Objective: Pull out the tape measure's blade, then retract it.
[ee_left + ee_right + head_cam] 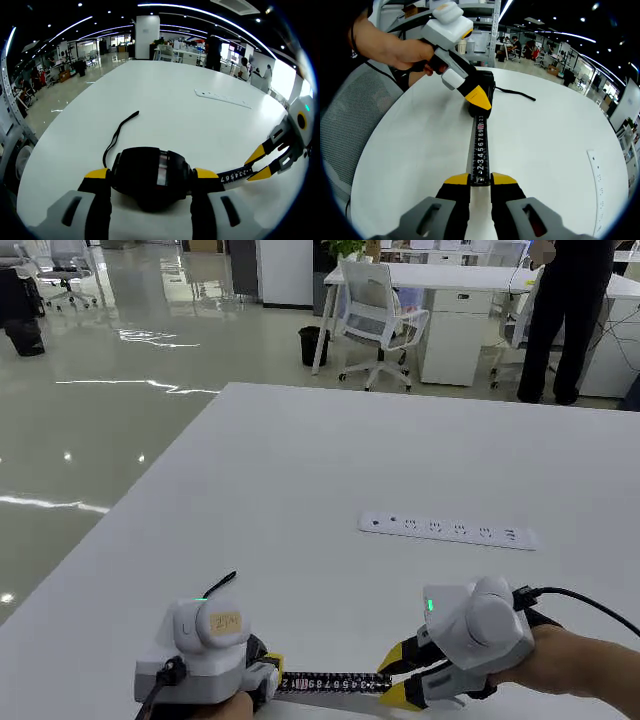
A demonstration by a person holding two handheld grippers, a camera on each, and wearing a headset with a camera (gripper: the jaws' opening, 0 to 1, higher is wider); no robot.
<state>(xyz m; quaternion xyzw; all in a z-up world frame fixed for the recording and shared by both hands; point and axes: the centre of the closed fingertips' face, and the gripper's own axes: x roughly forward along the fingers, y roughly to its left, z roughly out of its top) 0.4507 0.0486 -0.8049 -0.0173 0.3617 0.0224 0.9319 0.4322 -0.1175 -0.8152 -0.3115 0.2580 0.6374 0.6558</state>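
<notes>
A: State of the left gripper (150,174)?
B: Clamped on the black, rounded plastic tape measure case (145,162), with a yellow-tipped jaw against each side. The case is low over the smooth white table (350,460), near the person's edge. I cannot tell whether it touches the surface.
A: And the right gripper (480,179)?
B: Pinched tight on the end of the thin, flat blade (480,142), which has a dark face and pale numerals. The blade is partly drawn out and runs straight from the case to the right gripper's yellow tips, just above the tabletop.
A: Anything hanging off the case?
B: A thin black wrist cord (117,137) lies slack and curved on the table beyond it.
A: What is farther out?
B: A long white plastic power strip (447,530) lies flat, well apart from both grippers. Open tabletop stretches between them. The table's left edge drops to a glossy floor (90,420). Past the far edge stand a white office chair (375,315) and desks.
</notes>
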